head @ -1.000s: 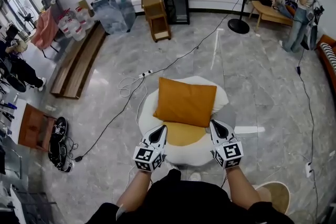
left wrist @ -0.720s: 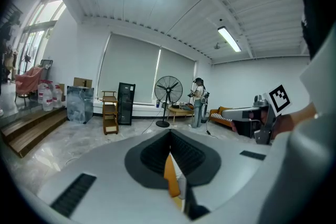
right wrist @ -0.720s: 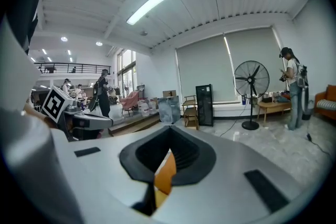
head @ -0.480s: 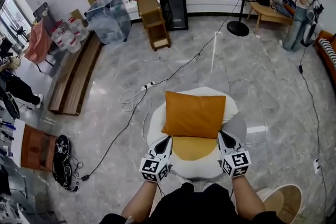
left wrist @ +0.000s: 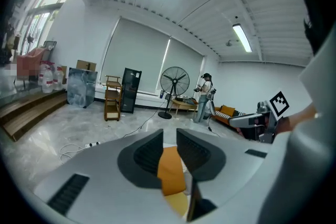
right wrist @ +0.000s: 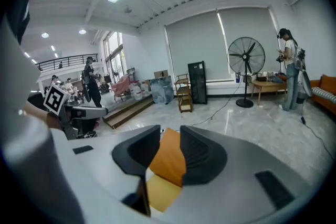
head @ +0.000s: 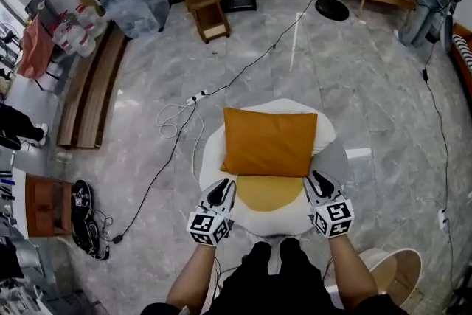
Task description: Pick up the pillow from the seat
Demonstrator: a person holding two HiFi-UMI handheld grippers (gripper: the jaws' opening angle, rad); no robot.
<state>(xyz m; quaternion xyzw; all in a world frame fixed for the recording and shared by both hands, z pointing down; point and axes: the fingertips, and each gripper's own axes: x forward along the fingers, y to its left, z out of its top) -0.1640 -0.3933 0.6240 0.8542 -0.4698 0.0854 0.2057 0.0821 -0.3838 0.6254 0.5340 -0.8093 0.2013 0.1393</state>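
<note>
At centre of the head view: orange pillow (head: 269,142) lies flat on the round white seat (head: 209,158), covering its 12 o'clock half. Yellow seat pad (head: 269,192) shows bare on the 6 o'clock side of the pillow. Left gripper (head: 226,184) sits at 7 o'clock of the pillow, tips just short of its near left corner. Right gripper (head: 316,177) sits at 5 o'clock, tips just beside the near right corner; cannot tell contact from this view. Black cable (head: 243,77) runs across the grey floor (head: 369,107) from 10 o'clock of the seat towards 12 o'clock.

Left gripper view: jaws have just been opening and stand apart by a narrow gap. Nothing is gripped; the pillow is seen through the gap, lying beyond the tips, with a strip of seat pad beneath it. Right gripper appears at 3 o'clock. Standing fan (left wrist: 174,81) at 12 o'clock, far off.

Right gripper view: jaws likewise have just been opening, now slightly parted, nothing pressed between them. Pillow fills the gap from behind, seat pad below it at 6 o'clock. Left gripper's marker cube visible at 9 o'clock.
</note>
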